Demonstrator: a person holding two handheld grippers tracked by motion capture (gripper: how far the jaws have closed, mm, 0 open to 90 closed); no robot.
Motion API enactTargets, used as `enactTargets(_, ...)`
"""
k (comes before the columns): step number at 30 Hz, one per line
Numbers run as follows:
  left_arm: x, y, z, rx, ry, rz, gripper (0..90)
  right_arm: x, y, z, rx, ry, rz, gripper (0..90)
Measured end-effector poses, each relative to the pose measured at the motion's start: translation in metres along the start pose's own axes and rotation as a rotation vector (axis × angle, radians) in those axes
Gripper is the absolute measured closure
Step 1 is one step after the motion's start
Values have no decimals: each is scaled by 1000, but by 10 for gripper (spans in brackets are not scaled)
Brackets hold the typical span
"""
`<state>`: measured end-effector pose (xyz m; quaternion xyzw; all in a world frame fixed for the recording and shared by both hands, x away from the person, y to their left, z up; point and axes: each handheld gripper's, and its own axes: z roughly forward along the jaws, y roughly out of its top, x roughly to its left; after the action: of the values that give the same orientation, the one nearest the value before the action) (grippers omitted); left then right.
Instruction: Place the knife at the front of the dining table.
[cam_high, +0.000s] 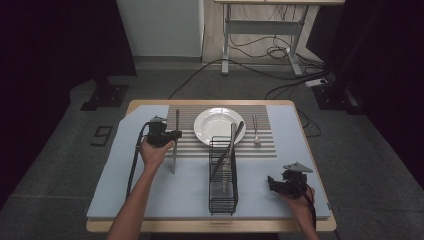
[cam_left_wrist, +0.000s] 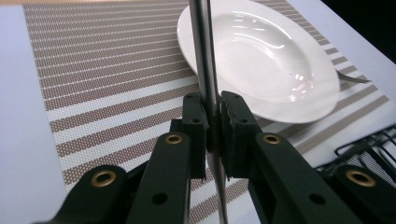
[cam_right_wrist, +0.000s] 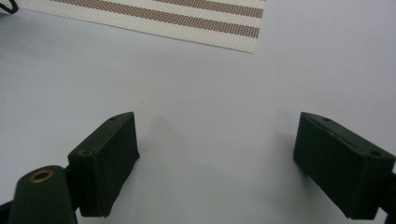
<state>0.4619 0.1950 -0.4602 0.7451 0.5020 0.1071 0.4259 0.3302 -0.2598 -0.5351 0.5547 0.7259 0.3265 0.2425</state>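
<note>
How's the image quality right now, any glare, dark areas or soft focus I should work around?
High view: the room around the table is very dark, the tabletop evenly lit. Left gripper view: bright glare streaks on the white plate; the knife, clamped in the left gripper, is soft this close. Right gripper view: the open right gripper casts faint, soft shadows on the pale mat.

A lab or studio set up for recording, not a home.

Black curtains (cam_high: 45, 45) close the left and right of the frame; at the top, loose cables (cam_high: 265, 50) cross grey carpet under a bare desk frame (cam_high: 260, 30); the table (cam_high: 210, 227) stands mid-floor.
</note>
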Motion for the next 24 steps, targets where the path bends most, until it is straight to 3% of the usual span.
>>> enactTargets(5,9,-1,10,12,-22,-36,805,0,0,0,0,0,-1,133)
enactTargets(14,15,-3,24,36,-5,-77,800,0,0,0,1,0,0,133)
enactTargets(20,19,-4,44,76,0,-105,798,0,0,0,2,0,0,133)
enactTargets(24,23,-7,57,103,3,-146,802,0,0,0,2,1,0,133)
